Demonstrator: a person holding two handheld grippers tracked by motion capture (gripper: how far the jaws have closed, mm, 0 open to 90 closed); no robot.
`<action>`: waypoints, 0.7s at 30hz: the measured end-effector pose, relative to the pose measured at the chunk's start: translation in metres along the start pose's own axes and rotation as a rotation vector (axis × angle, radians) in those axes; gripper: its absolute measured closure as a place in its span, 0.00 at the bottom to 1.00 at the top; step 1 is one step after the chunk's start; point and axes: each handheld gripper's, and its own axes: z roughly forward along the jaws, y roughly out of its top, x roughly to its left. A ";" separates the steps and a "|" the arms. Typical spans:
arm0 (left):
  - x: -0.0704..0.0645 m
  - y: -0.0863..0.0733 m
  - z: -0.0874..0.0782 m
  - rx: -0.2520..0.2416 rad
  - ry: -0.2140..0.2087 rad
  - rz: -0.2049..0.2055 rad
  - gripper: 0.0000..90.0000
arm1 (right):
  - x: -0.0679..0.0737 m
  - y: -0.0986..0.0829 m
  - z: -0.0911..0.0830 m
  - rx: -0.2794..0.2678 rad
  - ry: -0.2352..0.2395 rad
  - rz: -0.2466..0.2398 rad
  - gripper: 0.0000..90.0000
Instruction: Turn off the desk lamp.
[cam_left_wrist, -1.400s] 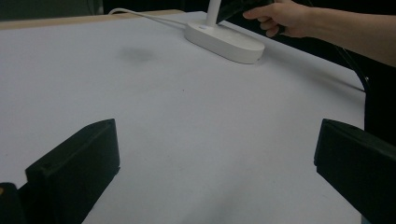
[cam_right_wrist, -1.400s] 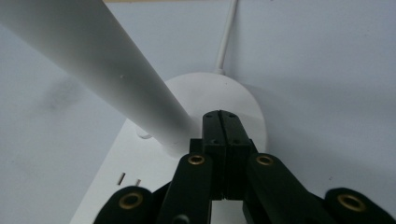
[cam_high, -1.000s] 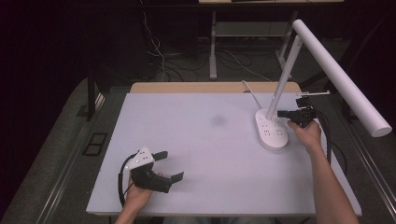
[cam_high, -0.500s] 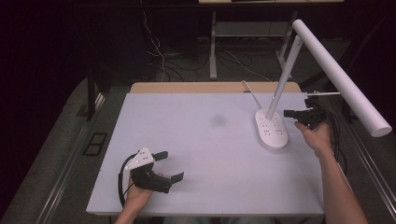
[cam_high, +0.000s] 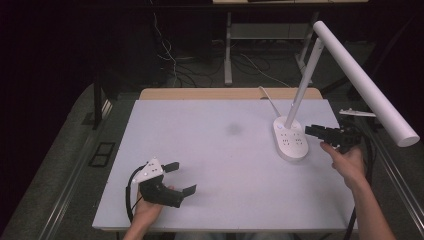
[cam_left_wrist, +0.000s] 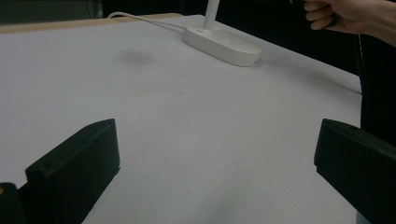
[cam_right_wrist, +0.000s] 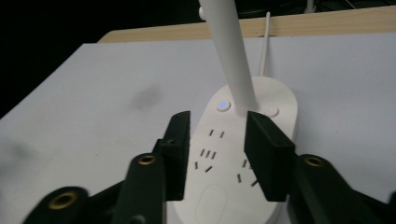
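Observation:
A white desk lamp stands at the table's right. Its oval base (cam_high: 290, 141) has sockets and a lit blue button (cam_right_wrist: 224, 105), and its stem (cam_high: 305, 75) leans up to a long bar head (cam_high: 370, 85). My right gripper (cam_high: 310, 131) hovers just right of the base, jaws pointing at it. In the right gripper view the right gripper (cam_right_wrist: 219, 151) is open a little over the base (cam_right_wrist: 261, 100), with nothing between the jaws and the stem (cam_right_wrist: 231, 56) beyond them. My left gripper (cam_high: 182, 177) rests wide open near the front left; in the left gripper view (cam_left_wrist: 215, 177) it holds nothing.
A white mat (cam_high: 225, 150) covers the table, with a faint dark smudge (cam_high: 233, 129) at its middle. The lamp's cable (cam_high: 267, 100) runs off over the wooden back edge (cam_high: 225, 93). The floor behind is dark, with cables and a table frame on it.
My right gripper and hand have drifted slightly right and toward the person, away from the lamp's stem. The left gripper has stayed put.

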 end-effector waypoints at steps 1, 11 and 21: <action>0.000 0.000 0.000 0.000 0.000 0.000 0.00 | 0.000 0.000 0.000 0.000 0.000 0.000 0.64; 0.000 0.000 0.000 0.002 0.003 0.000 0.00 | 0.022 -0.028 -0.023 -0.020 0.057 -0.035 0.12; 0.000 0.000 -0.001 -0.001 0.004 0.005 0.00 | 0.053 -0.054 -0.030 -0.021 0.129 -0.091 0.01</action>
